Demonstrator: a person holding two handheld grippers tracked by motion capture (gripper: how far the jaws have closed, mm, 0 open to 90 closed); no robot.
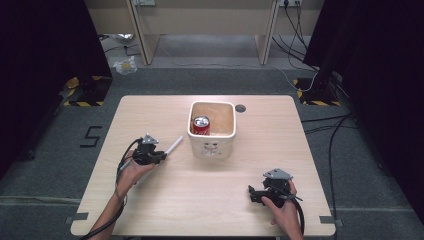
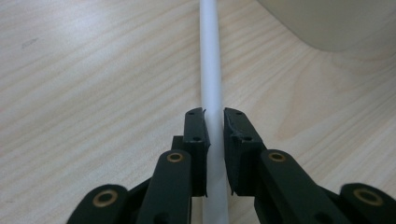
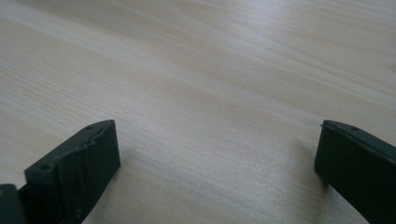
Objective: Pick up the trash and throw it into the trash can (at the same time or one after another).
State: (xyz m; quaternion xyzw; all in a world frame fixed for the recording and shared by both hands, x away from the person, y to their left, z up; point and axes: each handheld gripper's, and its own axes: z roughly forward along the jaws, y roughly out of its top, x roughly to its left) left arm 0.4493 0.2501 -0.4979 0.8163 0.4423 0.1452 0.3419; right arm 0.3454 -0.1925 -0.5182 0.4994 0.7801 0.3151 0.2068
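Left gripper [image 2: 214,123] fingers [image 2: 196,135] clamp white tube [image 2: 209,60].

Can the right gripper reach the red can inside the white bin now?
Probably yes: the right gripper is open and holds nothing, bare table lies between, and the red can stands in the open-topped white bin.

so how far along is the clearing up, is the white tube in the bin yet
Done: the red can already stands inside the cream bin. In hand: the left claw is shut on the white tube, beside the bin, not in it. Left: dropping the tube in. The right claw rests open over the table.
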